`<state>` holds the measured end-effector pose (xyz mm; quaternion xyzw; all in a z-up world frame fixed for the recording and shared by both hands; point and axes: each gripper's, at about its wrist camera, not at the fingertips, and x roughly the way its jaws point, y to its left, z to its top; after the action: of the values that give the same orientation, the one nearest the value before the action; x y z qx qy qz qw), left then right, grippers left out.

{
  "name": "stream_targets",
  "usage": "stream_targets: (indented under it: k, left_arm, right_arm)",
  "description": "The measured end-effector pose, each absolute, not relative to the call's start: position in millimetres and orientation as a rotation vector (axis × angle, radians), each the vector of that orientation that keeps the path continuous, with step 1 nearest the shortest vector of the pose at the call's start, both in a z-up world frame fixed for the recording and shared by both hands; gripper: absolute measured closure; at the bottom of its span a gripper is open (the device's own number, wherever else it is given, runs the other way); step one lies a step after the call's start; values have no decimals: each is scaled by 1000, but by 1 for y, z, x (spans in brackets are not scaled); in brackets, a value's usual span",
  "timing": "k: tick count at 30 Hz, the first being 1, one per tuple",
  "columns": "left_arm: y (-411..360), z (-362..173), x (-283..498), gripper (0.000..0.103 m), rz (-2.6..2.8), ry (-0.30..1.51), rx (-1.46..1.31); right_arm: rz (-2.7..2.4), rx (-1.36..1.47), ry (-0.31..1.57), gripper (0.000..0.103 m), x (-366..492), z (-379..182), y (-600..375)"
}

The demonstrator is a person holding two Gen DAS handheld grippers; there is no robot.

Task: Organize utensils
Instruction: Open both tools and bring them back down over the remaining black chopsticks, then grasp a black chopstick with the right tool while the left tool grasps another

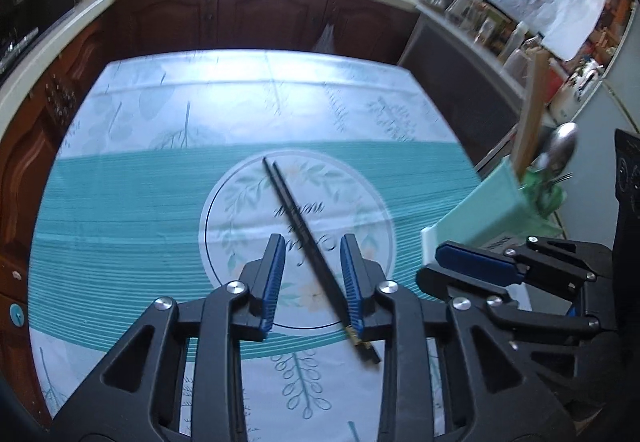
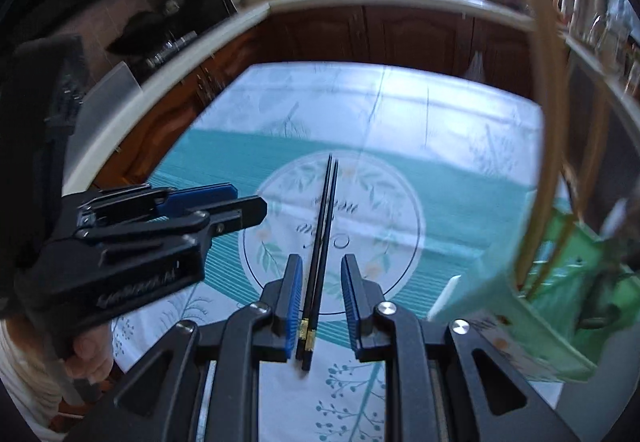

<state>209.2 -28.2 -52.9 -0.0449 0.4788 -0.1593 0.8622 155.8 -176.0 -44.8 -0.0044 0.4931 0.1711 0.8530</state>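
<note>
Chopsticks (image 2: 322, 238): the black pair lies side by side on the tabletop (image 1: 140, 210), in the round leaf print at the middle of the cloth, gold-banded ends toward me.

Right tongs (image 2: 320, 294): I see them spread wide with the butt end of the pair between the blue pads, neither pad touching as far as I can tell. They hold nothing.

Left tongs (image 1: 312, 282): also wide and empty. In the left wrist view the chopsticks run diagonally through the gap and pass close to one pad; I cannot tell whether they touch it.

Utensil holder (image 1: 488, 206): a pale green caddy sits at the right edge of the cloth, just beside my right tongs. It looks tilted in both views, though fisheye and blur may account for that.

Already sorted: a metal spoon (image 1: 560, 150) and a wooden handle (image 1: 528, 122) stand in the holder; something like fork tines shows beside them, too blurred to be sure.

Left to do: in my judgement the chopsticks are the last loose item, so the job looks mostly done. They are not yet gripped.

In the way: the two tongs sit near each other over the same pair, so I would watch for crowding. The utensils standing in the holder narrow the opening.

Around: brown cabinets (image 1: 260, 18) and a cluttered counter beyond the cloth.
</note>
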Motion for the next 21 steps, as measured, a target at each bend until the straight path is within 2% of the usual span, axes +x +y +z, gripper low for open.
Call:
stream_targets:
  k: [12,21]
  left_arm:
    - [-2,-119,251,77,-214,1171,-169]
    - [15,-140,261,77,-196,1224,-198]
  right_arm:
    - [301,28,1227,83,213,-104,-159]
    - [299,1,1307,83,228,-117,-148]
